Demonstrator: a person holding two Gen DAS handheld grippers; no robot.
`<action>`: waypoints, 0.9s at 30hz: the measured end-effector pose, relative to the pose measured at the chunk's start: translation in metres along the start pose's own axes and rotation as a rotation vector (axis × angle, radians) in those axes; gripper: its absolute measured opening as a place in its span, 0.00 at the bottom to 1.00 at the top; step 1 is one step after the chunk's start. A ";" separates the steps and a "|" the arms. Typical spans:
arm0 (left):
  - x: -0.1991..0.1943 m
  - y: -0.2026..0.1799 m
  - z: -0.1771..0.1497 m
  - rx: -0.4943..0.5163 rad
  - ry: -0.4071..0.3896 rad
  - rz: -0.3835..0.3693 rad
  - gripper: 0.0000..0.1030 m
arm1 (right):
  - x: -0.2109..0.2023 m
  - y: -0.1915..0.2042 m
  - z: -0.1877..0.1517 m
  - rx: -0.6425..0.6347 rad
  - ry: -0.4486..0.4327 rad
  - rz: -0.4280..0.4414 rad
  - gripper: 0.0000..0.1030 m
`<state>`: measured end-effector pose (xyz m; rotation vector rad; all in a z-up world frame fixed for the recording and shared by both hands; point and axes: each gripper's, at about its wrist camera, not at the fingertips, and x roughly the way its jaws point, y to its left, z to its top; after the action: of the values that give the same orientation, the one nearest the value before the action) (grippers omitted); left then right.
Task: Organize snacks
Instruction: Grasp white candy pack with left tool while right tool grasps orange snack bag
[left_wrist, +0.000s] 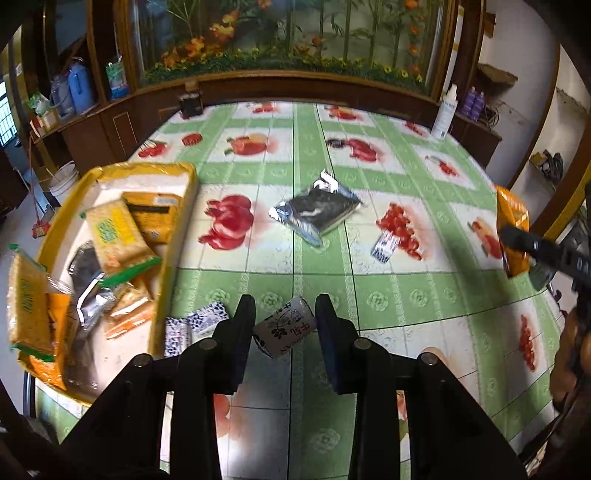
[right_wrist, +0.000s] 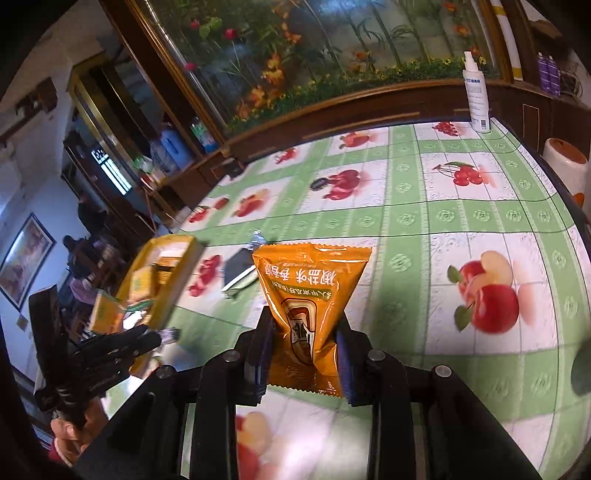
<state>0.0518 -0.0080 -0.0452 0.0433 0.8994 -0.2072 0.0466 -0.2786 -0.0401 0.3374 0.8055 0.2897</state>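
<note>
R fingers (right_wrist: 306, 343) pinch orange snack pkt (right_wrist: 314, 280) above table (right_wrist: 480, 221).

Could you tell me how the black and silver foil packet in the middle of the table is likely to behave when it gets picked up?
The black and silver foil packet lies flat and thin, so it is probably light. Its crimped, shiny ends suggest a floppy wrapper that may bend and slip between the pads. It looks unlikely to roll.
</note>
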 end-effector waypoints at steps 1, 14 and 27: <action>-0.005 0.001 0.000 0.004 -0.005 -0.013 0.30 | -0.006 0.005 -0.003 0.001 -0.009 0.002 0.30; -0.026 0.017 -0.035 -0.008 -0.018 -0.057 0.30 | -0.038 0.037 -0.041 0.016 -0.023 0.039 0.30; -0.076 0.008 -0.027 0.038 -0.141 0.066 0.30 | -0.053 0.065 -0.047 -0.010 -0.060 0.081 0.30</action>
<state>-0.0132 0.0157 -0.0024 0.0919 0.7522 -0.1635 -0.0312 -0.2307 -0.0099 0.3684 0.7324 0.3575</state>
